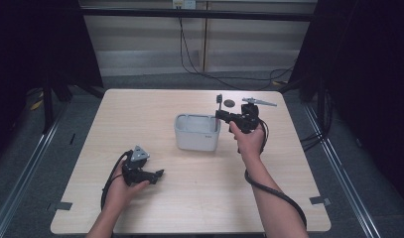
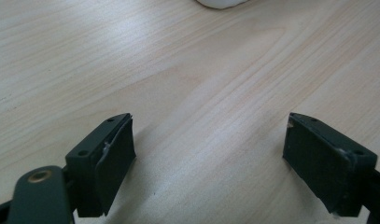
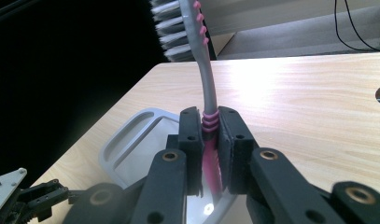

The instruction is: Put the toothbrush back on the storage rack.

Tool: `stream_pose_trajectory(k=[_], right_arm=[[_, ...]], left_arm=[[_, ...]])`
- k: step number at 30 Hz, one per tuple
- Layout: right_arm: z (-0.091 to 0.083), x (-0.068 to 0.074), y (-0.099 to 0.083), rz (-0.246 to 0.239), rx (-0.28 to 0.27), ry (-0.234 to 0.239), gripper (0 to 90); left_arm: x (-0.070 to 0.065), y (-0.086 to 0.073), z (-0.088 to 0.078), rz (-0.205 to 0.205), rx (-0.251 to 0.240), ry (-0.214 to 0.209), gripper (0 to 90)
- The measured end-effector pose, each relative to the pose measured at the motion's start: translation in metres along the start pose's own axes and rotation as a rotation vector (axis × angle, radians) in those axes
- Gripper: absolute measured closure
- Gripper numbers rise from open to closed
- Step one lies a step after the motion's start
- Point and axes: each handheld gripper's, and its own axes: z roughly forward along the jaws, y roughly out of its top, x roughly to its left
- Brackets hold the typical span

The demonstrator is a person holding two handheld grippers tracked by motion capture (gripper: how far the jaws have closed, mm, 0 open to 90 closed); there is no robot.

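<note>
The right gripper (image 3: 210,135) was clamped on a grey-and-pink plastic toothbrush (image 3: 207,88), its pads pressed against the ribbed pink grip part of the handle, with the bristled head standing upright above the jaws. In the high view the same toothbrush (image 1: 219,105) was held up at the right-hand rim of a white, rounded rectangular plastic holder (image 1: 196,132) that stood near the middle of the light wooden table (image 1: 140,114); its lower end appeared to be just over or inside the holder's opening, though the pictures did not settle whether it touched the bottom. The left gripper (image 1: 157,174) rested low on the table well apart from the holder, jaws spread wide with nothing between them. Judging from this, the pickup was done and the brush had been carried to the holder; what seemed left was to lower it in, release the grip and draw the hand away.
</note>
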Motion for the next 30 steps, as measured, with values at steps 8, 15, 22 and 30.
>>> stream_pose_trajectory(k=[8,15,22,30], right_arm=[[-0.001,0.001,-0.003,-0.010,0.010,0.003,80.3],[0.000,0.003,-0.006,-0.025,0.018,0.005,80.3],[-0.002,0.004,-0.007,-0.038,0.019,0.002,80.2],[-0.002,0.004,-0.010,-0.046,0.022,0.004,80.1]], left_arm=[[0.000,0.000,0.000,-0.002,-0.002,0.001,16.2],[-0.001,0.000,0.000,-0.005,-0.003,0.001,16.2],[-0.001,0.000,0.000,-0.006,-0.003,0.000,16.2],[0.000,0.000,0.000,-0.003,-0.002,0.001,16.2]])
